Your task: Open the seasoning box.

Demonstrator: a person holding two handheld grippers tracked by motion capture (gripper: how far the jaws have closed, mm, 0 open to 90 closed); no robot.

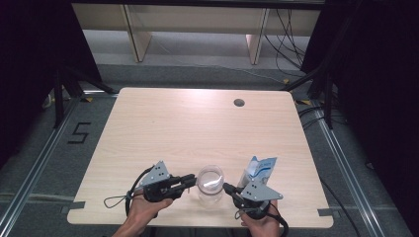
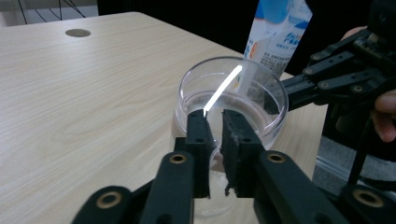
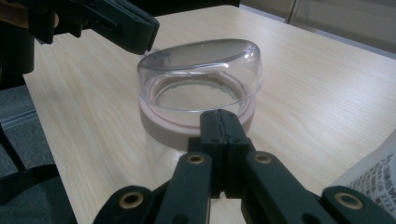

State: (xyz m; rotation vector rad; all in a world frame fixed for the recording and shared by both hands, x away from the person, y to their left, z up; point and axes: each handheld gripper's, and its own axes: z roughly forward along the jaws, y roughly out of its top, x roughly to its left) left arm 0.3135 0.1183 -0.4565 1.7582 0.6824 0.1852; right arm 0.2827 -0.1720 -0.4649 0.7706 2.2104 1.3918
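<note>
The table [image 1: 197, 118] is the biggest thing here, a light wooden top, and all the work sits by its near edge. A blue and white carton [image 1: 261, 170] stands near the near right corner, just behind the right claw.

Between the two claws sits a clear jar [image 1: 210, 184] with a pink band around it, close to the middle of the near edge. It looks tipped a bit in the right gripper view, but I cannot tell if it leans for real.

The left claw [image 2: 214, 125] is at the jar's rim with a small gap between its jaws, so it is not pinching — the rim is not squeezed by its tips. The right claw [image 3: 219, 122] is clenched tight with nothing between its jaws, and its tips sit right against the pink band.

What could go wrong: with nobody gripping it, a push from either side might slide the jar or knock it over — it is close enough to the edge to roll off. A bump backwards could topple the carton too
</note>
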